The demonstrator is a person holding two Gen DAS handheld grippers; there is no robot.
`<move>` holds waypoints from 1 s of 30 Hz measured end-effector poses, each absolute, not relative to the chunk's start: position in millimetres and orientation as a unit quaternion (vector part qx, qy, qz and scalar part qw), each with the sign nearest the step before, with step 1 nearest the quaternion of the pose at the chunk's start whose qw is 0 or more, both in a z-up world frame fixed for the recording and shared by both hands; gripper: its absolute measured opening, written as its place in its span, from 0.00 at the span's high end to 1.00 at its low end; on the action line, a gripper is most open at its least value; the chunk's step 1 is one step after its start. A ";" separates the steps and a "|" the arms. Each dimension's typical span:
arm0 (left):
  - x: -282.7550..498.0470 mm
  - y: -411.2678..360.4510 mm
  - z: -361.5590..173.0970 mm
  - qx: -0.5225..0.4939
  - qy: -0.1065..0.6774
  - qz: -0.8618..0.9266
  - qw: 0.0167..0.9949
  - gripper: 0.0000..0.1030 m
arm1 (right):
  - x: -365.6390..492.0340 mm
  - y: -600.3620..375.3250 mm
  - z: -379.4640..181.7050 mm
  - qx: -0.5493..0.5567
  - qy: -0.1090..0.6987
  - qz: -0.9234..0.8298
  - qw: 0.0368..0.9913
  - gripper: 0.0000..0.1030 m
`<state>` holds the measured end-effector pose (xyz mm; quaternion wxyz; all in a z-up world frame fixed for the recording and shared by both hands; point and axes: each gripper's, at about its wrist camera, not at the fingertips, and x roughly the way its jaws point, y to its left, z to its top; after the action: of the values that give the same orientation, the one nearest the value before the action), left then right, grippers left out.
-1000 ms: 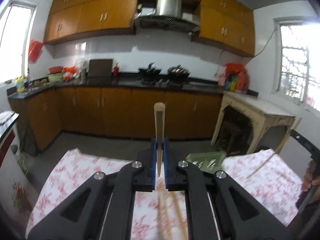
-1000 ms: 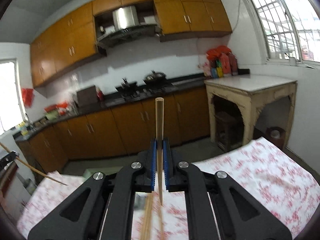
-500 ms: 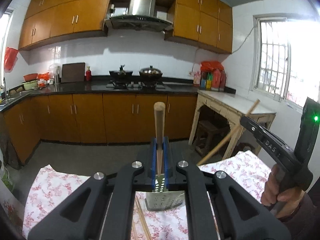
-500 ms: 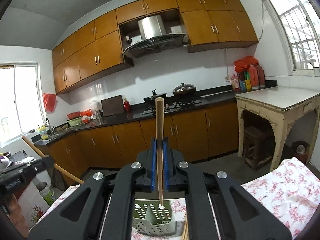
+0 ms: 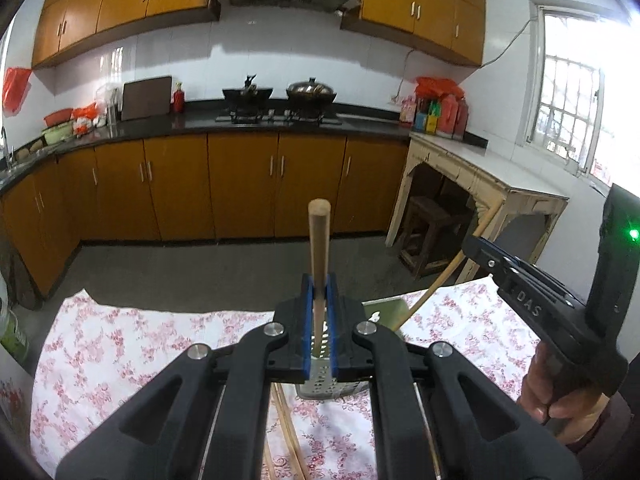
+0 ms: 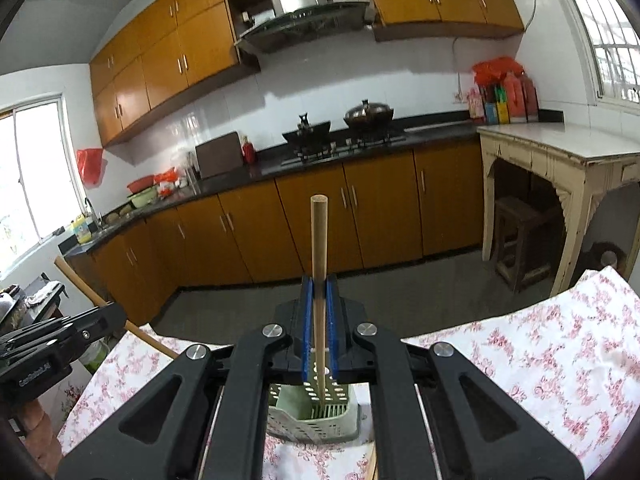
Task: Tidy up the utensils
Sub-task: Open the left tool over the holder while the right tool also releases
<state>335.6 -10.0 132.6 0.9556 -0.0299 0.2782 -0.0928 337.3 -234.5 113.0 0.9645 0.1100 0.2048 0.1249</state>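
My left gripper (image 5: pixel 319 286) is shut on a wooden chopstick (image 5: pixel 319 240) held upright above a pale green perforated utensil holder (image 5: pixel 326 384) on the flowered tablecloth (image 5: pixel 120 344). My right gripper (image 6: pixel 319 286) is shut on another wooden chopstick (image 6: pixel 319 248), its lower tip over the holder's (image 6: pixel 320 416) slotted compartment. In the left wrist view the right gripper (image 5: pixel 476 246) shows at the right with its chopstick (image 5: pixel 448 268) slanting down to the holder. In the right wrist view the left gripper (image 6: pixel 114 314) shows at the left.
More loose chopsticks (image 5: pixel 286 436) lie on the cloth below the left gripper. Beyond the table's far edge are the grey floor, orange base cabinets (image 5: pixel 240 188) and a cream side table (image 5: pixel 488 184) at the right.
Both grippers have tilted downward and come closer over the holder. The right chopstick's tip now reaches the holder's opening. Both grips are unchanged.
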 end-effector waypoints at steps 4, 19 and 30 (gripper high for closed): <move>342.3 -6.2 124.3 -0.031 0.287 -0.089 0.953 0.93 | 339.1 -234.1 107.9 0.109 0.217 0.126 0.962 0.93; 313.0 28.7 141.4 -0.069 0.263 -0.051 0.961 0.78 | 310.5 -257.5 131.1 0.119 0.187 0.094 0.971 0.67; 201.3 73.2 99.8 -0.052 0.219 0.024 0.974 0.33 | 221.3 -306.8 93.7 0.068 0.182 0.038 0.980 0.55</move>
<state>201.3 73.2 99.8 0.9740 -0.0521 0.2191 0.0236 221.3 -306.8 93.7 0.9802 0.0683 0.1817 0.0384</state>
